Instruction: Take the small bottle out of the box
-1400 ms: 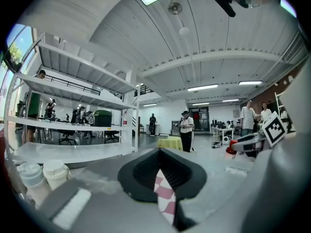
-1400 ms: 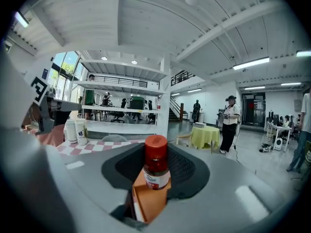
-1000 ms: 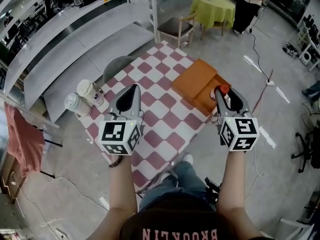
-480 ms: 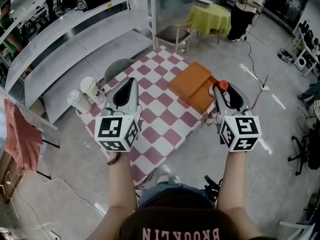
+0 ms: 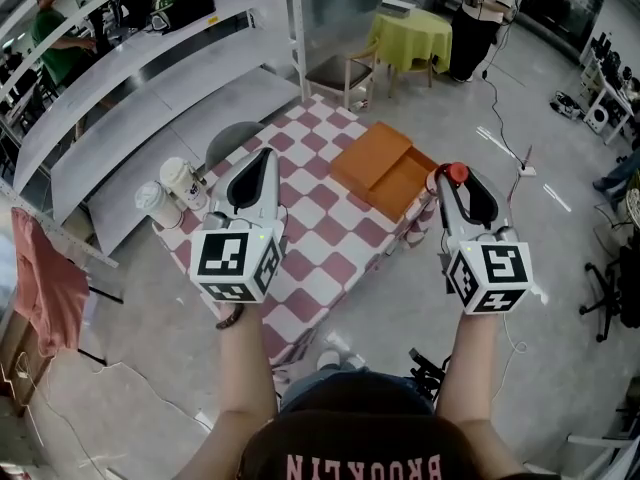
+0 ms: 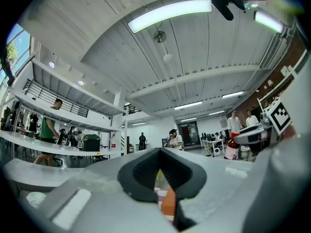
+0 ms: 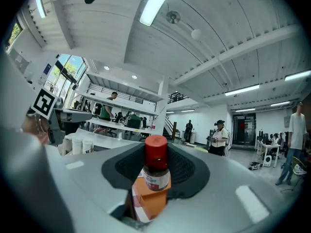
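In the head view the orange box [image 5: 384, 167] lies open on the red-and-white checkered table [image 5: 322, 233], at its far right corner. My right gripper [image 5: 451, 180] is shut on the small bottle [image 5: 456, 174], a red-capped bottle held upright just right of the box, off the table's right edge. The right gripper view shows the bottle [image 7: 156, 168] upright between the black pads of the right gripper [image 7: 156, 174], with the orange box behind it. My left gripper [image 5: 265, 156] hangs over the table's left part, shut and holding nothing. In its own view the left gripper [image 6: 159, 171] has its pads together.
Two lidded paper cups [image 5: 172, 188] stand at the table's left corner. A grey round stool [image 5: 234, 137] sits behind the table, with a chair [image 5: 341, 69] and a yellow-clothed table [image 5: 412, 30] farther back. People stand at the back. A long white counter [image 5: 130, 88] runs on the left.
My right gripper has carried the bottle up and rightward from over the box's right compartment to beside the box. The left gripper has hardly moved.
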Demonstrator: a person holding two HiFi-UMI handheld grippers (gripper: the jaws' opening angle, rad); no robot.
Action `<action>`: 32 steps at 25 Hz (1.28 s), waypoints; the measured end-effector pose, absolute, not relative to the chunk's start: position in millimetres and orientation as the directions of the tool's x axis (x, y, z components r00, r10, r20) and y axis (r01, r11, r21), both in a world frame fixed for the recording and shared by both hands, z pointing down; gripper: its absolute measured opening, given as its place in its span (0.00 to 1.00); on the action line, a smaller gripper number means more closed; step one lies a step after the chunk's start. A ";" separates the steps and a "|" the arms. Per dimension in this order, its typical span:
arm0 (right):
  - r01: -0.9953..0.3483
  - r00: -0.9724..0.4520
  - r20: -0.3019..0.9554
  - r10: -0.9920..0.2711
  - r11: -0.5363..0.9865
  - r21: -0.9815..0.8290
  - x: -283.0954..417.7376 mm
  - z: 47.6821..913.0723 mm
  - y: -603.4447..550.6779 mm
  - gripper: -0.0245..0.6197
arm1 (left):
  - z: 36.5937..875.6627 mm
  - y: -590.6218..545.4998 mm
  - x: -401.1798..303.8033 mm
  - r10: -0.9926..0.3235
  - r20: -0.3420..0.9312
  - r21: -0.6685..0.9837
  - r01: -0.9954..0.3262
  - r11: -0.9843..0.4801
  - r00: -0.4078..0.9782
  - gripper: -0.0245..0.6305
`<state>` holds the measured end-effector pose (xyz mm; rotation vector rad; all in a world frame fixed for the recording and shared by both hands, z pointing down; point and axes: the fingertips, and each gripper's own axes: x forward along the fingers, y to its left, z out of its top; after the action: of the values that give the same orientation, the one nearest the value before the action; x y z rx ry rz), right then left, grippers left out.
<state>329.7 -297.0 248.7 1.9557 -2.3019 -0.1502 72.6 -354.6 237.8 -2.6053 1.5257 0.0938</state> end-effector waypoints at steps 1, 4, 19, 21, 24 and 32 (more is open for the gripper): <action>-0.977 -0.152 0.022 -0.988 0.153 0.150 333.3 248.3 -293.6 0.25 | 237.7 -353.2 75.6 -0.862 -0.114 -0.074 -0.869 -0.489 0.494 0.04; -0.980 -0.127 0.018 -0.992 0.128 0.150 345.0 247.0 -283.6 0.25 | 238.3 -349.7 86.5 -0.853 -0.111 -0.077 -0.860 -0.505 0.511 0.04; -0.985 -0.051 -0.014 -0.999 0.048 0.165 377.9 235.0 -257.2 0.25 | 229.1 -339.1 119.7 -0.816 -0.118 -0.098 -0.825 -0.557 0.565 0.04; -0.985 -0.050 -0.018 -0.999 0.047 0.167 377.6 232.8 -256.1 0.25 | 227.8 -337.8 119.8 -0.815 -0.119 -0.102 -0.823 -0.558 0.567 0.04; -0.984 -0.054 -0.024 -0.998 0.049 0.173 376.2 229.6 -256.1 0.25 | 225.4 -336.8 119.7 -0.813 -0.122 -0.104 -0.822 -0.559 0.569 0.04; -0.983 -0.055 -0.037 -0.998 0.048 0.175 375.7 225.4 -256.6 0.25 | 220.2 -337.2 118.7 -0.813 -0.136 -0.108 -0.825 -0.555 0.566 0.04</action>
<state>375.7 -256.6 225.4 2.0920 -2.2035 -0.2340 118.7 -337.2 220.2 -2.6356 1.3901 0.1044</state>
